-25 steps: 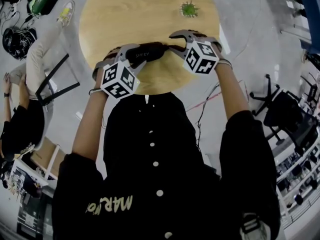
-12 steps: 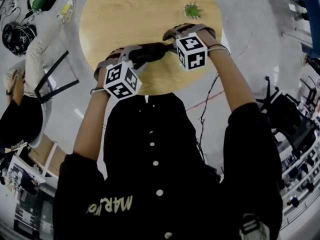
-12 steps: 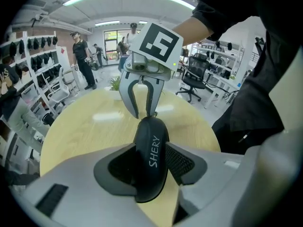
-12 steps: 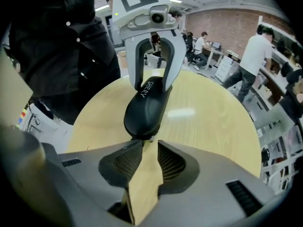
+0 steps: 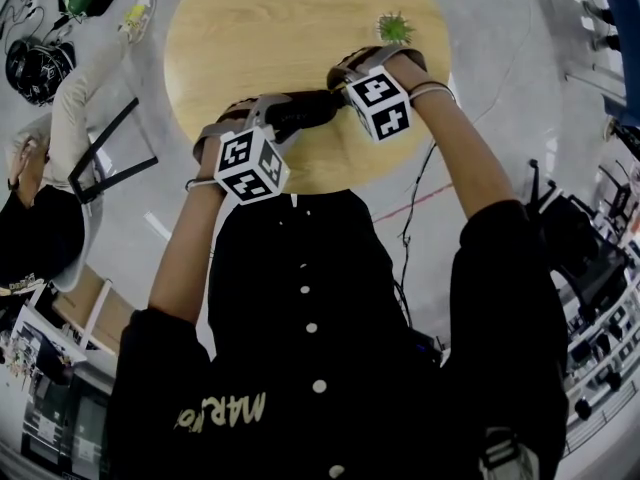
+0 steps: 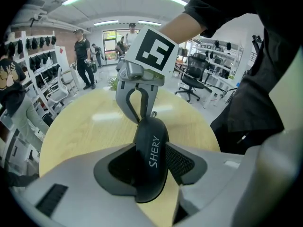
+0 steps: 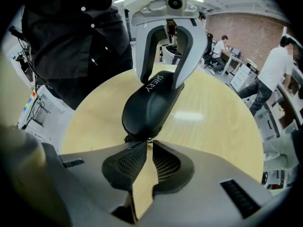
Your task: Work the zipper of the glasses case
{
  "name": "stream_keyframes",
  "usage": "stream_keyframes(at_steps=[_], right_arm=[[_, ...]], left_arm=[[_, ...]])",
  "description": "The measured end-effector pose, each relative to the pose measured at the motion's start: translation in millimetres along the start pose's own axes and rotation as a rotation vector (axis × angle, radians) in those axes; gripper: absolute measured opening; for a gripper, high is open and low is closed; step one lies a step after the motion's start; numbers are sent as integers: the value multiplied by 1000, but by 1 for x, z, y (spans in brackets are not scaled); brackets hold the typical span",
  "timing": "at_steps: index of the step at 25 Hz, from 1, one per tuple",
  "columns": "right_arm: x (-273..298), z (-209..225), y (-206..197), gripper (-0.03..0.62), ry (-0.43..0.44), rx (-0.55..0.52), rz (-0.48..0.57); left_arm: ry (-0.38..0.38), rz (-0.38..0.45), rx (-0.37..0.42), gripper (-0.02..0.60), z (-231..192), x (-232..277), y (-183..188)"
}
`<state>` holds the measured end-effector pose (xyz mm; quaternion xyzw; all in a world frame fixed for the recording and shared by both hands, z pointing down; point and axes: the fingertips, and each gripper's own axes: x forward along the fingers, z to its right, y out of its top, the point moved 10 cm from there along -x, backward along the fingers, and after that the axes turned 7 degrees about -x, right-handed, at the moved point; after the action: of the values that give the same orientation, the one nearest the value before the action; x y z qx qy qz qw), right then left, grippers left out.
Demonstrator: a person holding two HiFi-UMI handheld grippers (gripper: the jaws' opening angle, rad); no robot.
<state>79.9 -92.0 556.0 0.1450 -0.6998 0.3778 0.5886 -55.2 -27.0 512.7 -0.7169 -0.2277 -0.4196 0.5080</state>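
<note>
In the head view, the left claw (image 5: 272,120) and the right claw (image 5: 338,90) face each other over the near edge of the round wooden surface (image 5: 260,28). The black glasses case (image 5: 303,109) bridges the gap between them, one end toward each claw. A small green plant (image 5: 395,28) stands just beyond the right claw, out of the way. Holding the case lengthwise between the two claws makes sense, since one can steady it while the other works along its seam.

In the left claw's view, the jaws stand wide but press on the case, one pad on each flank of its near end, with the lettered side facing up. This looks like the anchoring grip — broad and across the body, so the case should not twist when the zipper is tugged. The right claw sits at the far end of the case, straight ahead of this claw. The case seems to be held up off the surface rather than resting on it, though I cannot be sure.

In the right claw's view, the jaws are closing and almost together. Their tips meet at the small metal zipper pull (image 7: 147,139), which sticks out of the case's end right in front of them. A narrow pinch suits so small a tab. My guess is that the pull is only just being taken — the slide along the seam is not yet begun.
</note>
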Motion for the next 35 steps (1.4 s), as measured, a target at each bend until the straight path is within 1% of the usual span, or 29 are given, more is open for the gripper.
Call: stream_keyframes(at_steps=[1,4,5,8,12,15,18,21,26,31,35], right_arm=[[1,-1,-1,35,-5,-5,7],[-1,-2,-5,30,-38,23,29],[-2,-1,-6,8,-56,37,35],[-3,-3,-8,7,-97,65,46],[0,-7,-6,8,-136,49,50],[-2,-6,-5,5,-140,63,42],[-5,-9,-4,5,-143,81,6],[-8,-14,-3,5,-143,128,-30],[-11,-18,0,5,-140,158,-82],[-13,-20,3,5,-127,175,-98],[-12,-23,5,3,-138,189,-97]], left_arm=[[-2,-1,0,189,0,0,0],[-7,0,0,189,-2,1,1],[-8,0,-1,189,-3,0,0],[-11,3,-2,189,-4,0,-3],[-13,2,2,189,-3,0,-2],[-13,-4,0,189,-5,-1,-3],[-3,-22,-9,189,-5,-1,-1],[11,-50,-10,190,-2,-1,2],[16,-62,-16,190,0,0,4],[30,-83,-8,192,1,2,5],[38,-79,-10,192,3,2,3]])
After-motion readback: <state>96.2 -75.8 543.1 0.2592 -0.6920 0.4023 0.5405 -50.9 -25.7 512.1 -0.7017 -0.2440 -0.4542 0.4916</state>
